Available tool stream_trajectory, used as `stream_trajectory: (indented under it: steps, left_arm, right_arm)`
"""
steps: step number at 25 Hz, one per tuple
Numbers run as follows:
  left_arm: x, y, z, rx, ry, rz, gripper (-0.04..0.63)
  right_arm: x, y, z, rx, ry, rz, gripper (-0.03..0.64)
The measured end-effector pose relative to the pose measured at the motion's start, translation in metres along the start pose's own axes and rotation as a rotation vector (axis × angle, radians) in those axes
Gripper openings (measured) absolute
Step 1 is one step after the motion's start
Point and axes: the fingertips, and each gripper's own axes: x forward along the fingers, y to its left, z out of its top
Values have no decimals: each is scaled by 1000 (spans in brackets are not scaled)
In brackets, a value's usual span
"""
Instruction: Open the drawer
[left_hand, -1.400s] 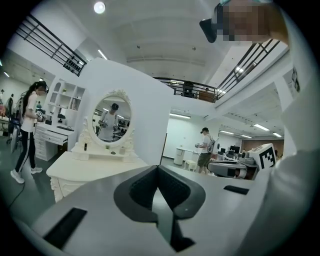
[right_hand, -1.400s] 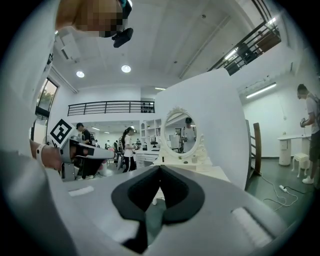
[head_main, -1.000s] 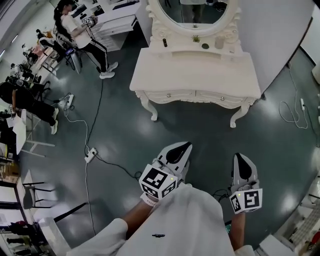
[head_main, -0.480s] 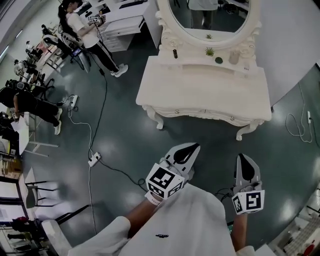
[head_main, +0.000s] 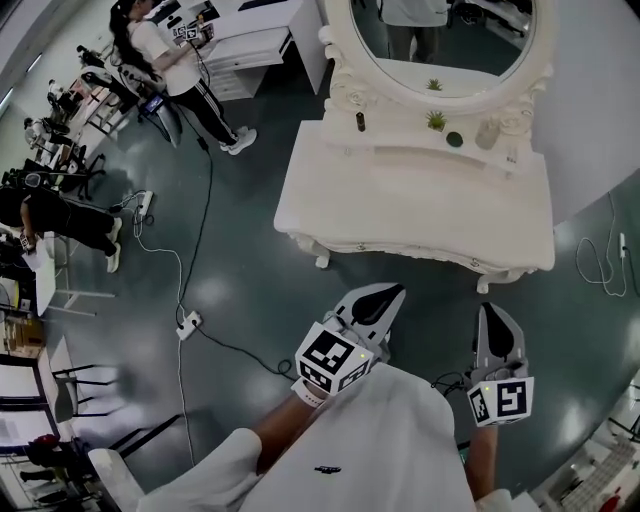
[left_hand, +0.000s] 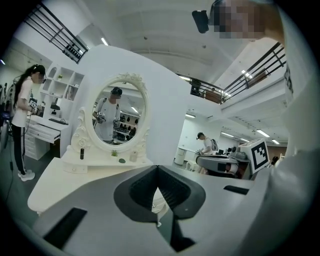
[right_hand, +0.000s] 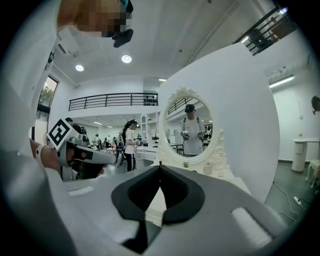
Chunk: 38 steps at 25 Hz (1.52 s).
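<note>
Across the glossy dark floor stands a white, ornately carved dressing table with an oval mirror; its drawer under the near edge sits flush, contents unseen. Left gripper and right gripper, jaws pressed together and empty, hang well short of it.

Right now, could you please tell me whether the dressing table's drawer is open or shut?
Shut: in the head view the front edge of the dressing table runs unbroken, with nothing pulled out.
</note>
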Motion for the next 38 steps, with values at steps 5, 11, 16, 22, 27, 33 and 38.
stream_trajectory:
  steps: [5, 11, 16, 22, 27, 33, 38]
  left_arm:
    - [22, 32, 1, -6, 7, -22, 9]
    - [45, 59, 1, -19, 31, -50, 9]
    - [53, 79, -7, -26, 78, -43, 9]
    - [62, 76, -6, -37, 80, -54, 9]
    - [66, 72, -15, -37, 98, -67, 9]
    - [84, 61, -27, -14, 139, -104, 9]
    - [96, 51, -39, -18, 164, -117, 9]
  right_arm:
    - [35, -9, -8, -8, 22, -21, 9]
    - [67, -20, -16, -13, 64, -22, 9]
    - [84, -18, -19, -51, 101, 6, 11]
    - [84, -20, -24, -27, 84, 4, 11]
    - [82, -21, -30, -23, 51, -36, 11]
    - [69, -41, -43, -2, 39, -124, 16]
    - [63, -57, -60, 44, 47, -173, 95]
